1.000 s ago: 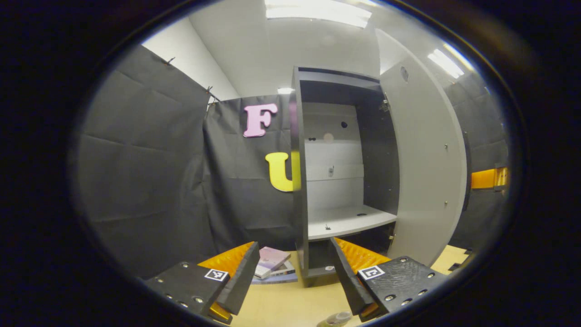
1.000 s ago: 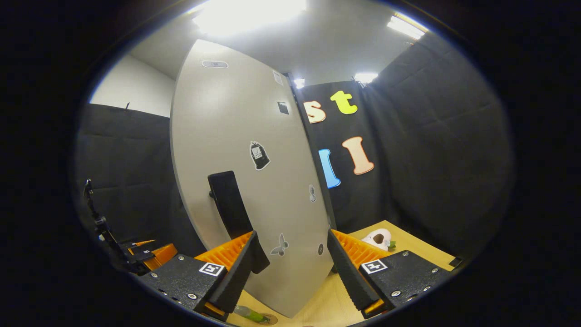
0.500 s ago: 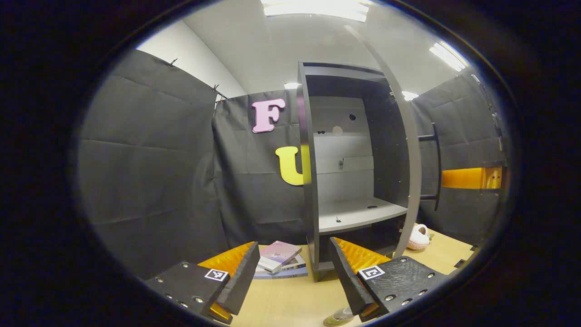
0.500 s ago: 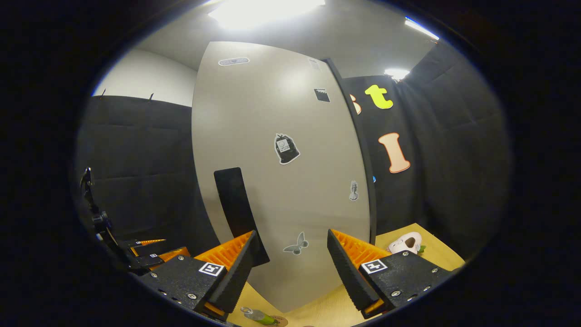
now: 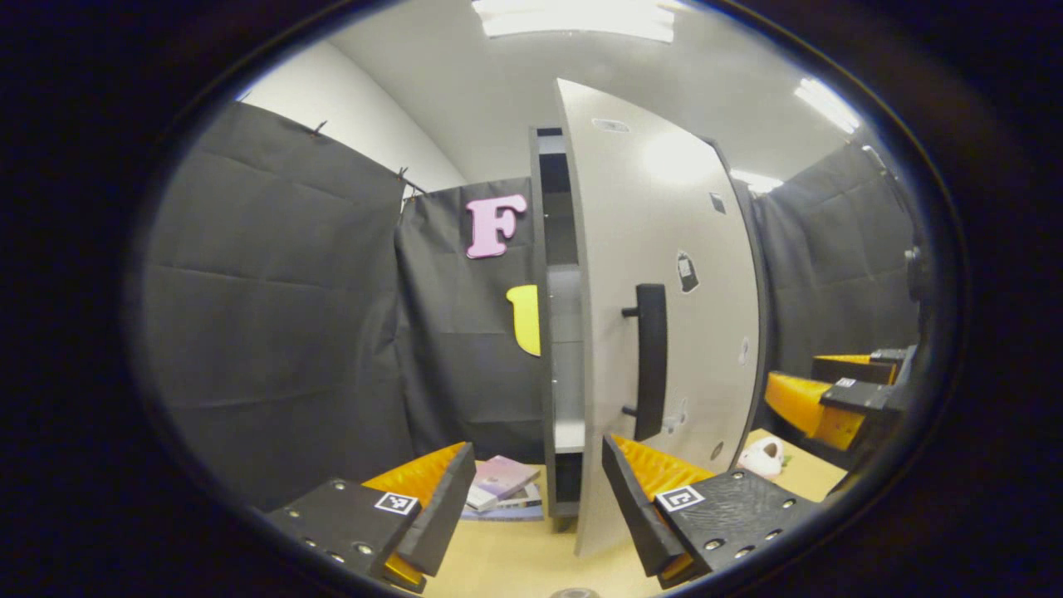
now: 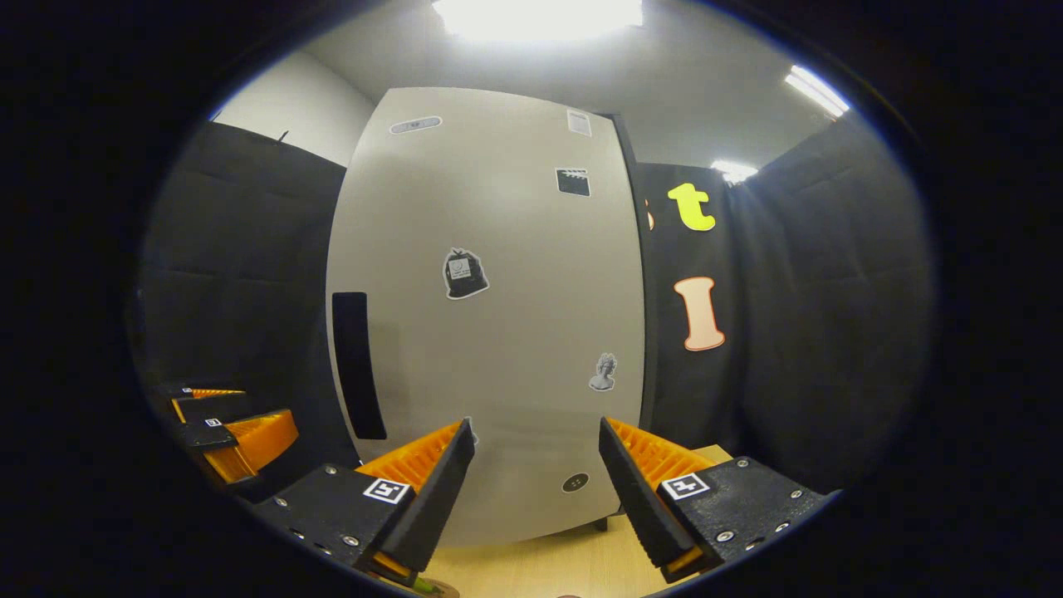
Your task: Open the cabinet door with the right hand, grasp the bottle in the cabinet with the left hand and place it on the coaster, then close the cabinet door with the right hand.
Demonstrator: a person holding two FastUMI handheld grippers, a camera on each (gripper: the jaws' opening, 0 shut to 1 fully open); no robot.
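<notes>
The grey cabinet door [image 5: 673, 274] stands nearly closed, and a narrow gap shows the cabinet's inside [image 5: 563, 332]. Its black handle [image 5: 650, 361] faces me. In the right gripper view the door [image 6: 498, 349] is straight ahead, with the handle [image 6: 357, 365] at its left. My right gripper [image 6: 536, 498] is open just in front of the door's lower part, with nothing between its fingers. My left gripper [image 5: 536, 498] is open and empty over the wooden table [image 5: 515, 556]. A green bit of the bottle [image 6: 425, 586] shows at the bottom edge of the right gripper view.
A stack of books [image 5: 502, 486] lies left of the cabinet foot. A white plush toy [image 5: 762, 457] sits on the table to the right. The other gripper [image 5: 835, 399] hangs at the far right of the left gripper view. Black cloth walls enclose the booth.
The door has swung from wide open to nearly closed, hiding the shelf. My right gripper followed it round and now faces the door's front squarely. The left gripper has barely moved.
</notes>
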